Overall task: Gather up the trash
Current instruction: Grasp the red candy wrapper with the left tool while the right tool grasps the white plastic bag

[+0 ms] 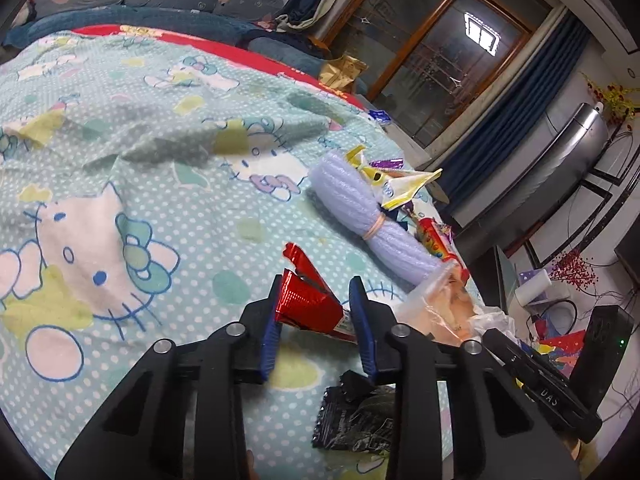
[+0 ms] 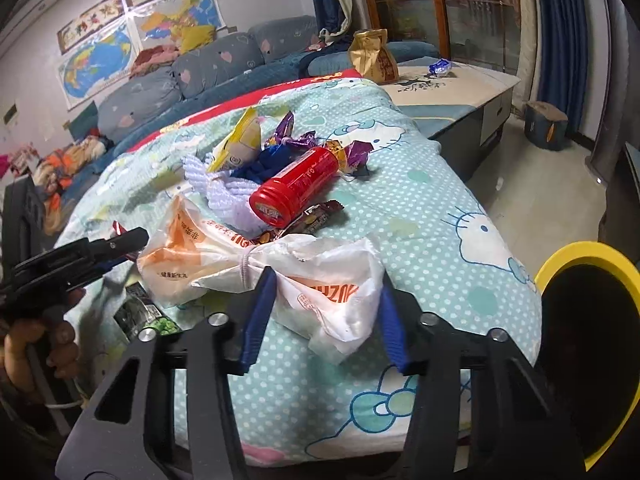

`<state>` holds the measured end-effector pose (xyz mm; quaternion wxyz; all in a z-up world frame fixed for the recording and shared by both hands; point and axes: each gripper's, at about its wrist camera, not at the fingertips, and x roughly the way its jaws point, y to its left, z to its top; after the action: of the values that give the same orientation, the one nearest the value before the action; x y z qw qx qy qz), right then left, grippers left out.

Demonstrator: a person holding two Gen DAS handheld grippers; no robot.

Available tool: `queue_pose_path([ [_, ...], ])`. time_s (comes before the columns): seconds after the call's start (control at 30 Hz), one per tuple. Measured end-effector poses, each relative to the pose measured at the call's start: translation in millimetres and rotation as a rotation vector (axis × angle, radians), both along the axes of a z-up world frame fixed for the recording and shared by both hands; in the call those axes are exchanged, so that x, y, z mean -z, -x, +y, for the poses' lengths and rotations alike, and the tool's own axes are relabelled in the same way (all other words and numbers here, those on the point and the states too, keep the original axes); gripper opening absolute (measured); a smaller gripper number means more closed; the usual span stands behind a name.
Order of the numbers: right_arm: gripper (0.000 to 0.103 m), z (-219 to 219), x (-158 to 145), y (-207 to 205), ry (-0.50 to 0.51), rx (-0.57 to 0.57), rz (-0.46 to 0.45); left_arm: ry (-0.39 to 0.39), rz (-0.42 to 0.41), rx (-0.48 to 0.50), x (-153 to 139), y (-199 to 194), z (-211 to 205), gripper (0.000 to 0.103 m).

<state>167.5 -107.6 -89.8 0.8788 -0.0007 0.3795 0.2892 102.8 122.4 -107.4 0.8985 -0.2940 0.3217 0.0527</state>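
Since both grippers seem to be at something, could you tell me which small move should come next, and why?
Probably close the right gripper on the white plastic bag: its open fingers straddle the bag, and the yellow-rimmed bin stands just right. The left gripper frames a red wrapper.
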Motion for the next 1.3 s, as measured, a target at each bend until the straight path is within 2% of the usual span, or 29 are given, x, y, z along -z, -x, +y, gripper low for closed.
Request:
queue_pose_path([
  [0.03,0.033,-2,0,0,-0.009,0.005,0.001,-0.006,-0.005,-0.002,-2,0,0,0.022],
  [0.2,0.023,-4,-1,2,-0.023,0.004,-0.001,-0.024,-0.046,-0.001,-15,3,0,0.020],
  [0.37,0.019,-9,-7,5,-0.044,0.007,-0.006,-0.045,-0.086,0.003,-30,9,0,0.018],
  [0.87,0.017,-39,-54,21,-0.136,0.049,-0.108,-0.125,-0.201,0.058,-85,26,-31,0.018],
  [1.13,0.017,-75,-77,21,-0.183,0.146,-0.177,-0.140,-0.220,0.119,-94,19,-55,0.018],
  [1.3,0.017,-95,-81,18,-0.179,0.203,-0.197,-0.149,-0.229,0.163,-99,13,-72,0.018],
])
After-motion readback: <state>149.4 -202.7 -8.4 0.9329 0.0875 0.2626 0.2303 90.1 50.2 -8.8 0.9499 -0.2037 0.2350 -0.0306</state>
